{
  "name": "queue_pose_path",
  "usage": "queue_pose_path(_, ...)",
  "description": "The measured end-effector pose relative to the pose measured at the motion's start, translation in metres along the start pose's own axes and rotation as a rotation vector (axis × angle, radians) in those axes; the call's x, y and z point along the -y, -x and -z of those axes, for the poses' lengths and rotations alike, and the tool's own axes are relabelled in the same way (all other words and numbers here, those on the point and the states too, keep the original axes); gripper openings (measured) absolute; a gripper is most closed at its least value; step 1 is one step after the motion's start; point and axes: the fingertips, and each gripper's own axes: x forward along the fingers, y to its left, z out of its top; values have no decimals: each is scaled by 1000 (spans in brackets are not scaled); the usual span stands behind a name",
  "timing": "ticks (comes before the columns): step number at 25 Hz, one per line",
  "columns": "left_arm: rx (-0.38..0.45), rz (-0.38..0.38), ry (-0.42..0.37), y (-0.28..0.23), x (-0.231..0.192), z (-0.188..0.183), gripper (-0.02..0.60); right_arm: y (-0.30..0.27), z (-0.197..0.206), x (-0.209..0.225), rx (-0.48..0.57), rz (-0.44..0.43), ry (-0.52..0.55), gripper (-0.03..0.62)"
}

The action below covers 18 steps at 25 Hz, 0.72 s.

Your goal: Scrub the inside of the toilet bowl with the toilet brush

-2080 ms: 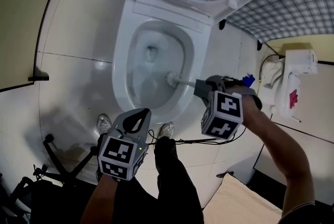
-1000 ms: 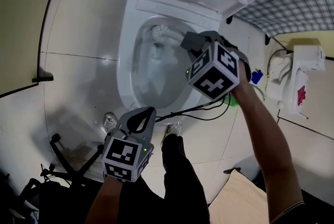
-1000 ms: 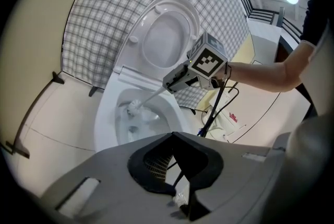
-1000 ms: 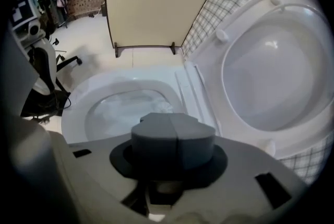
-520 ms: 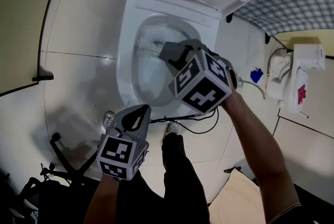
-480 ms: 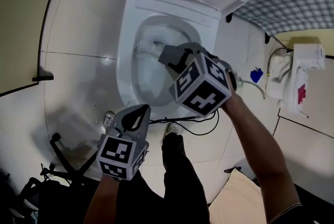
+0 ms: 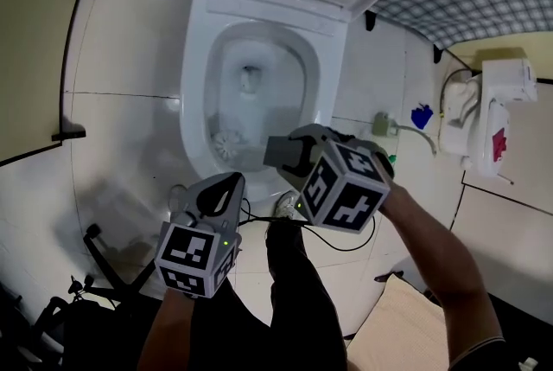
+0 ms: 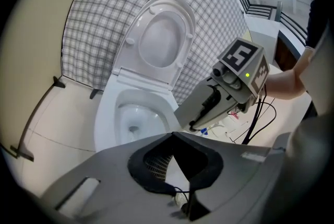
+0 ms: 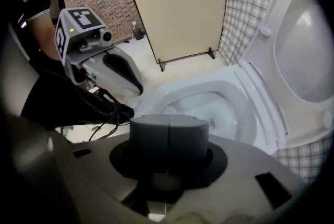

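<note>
The toilet brush (image 7: pixel 228 143) is set with its head low inside the toilet bowl (image 7: pixel 192 84), at about 7 o'clock of the basin. It is clamped in the right gripper (image 7: pixel 283 155), at 4 o'clock of the head. Scrubbing is judged under way; a pressed sweep round the wall is called for next. The left gripper (image 7: pixel 232 183) is seen closed and empty at 6 o'clock.

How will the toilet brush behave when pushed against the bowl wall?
Probably light: the right gripper alone carries the toilet brush by its handle end. Its round bristle head likely flexes under pressure rather than scraping hard. On the glossy toilet bowl it may skid sideways.
</note>
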Motion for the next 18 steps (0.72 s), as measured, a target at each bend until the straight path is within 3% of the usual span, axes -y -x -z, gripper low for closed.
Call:
queue_pose_path(4, -11, -21, -10, 3, -3, 2, 9, 9, 34, -20, -87, -54, 85, 164)
queue_pose_path(10, -12, -30, -17, 3, 3, 5, 9, 24, 63, -14, -179, -47, 169, 163)
queue_pose_path(14, -17, -24, -16, 3, 9, 9, 9, 31, 77, -4, -241, 9, 196, 163)
queue_pose_path(18, -25, -23, -20, 4, 14, 15, 9, 34, 86, 13, -247, 127, 167, 163)
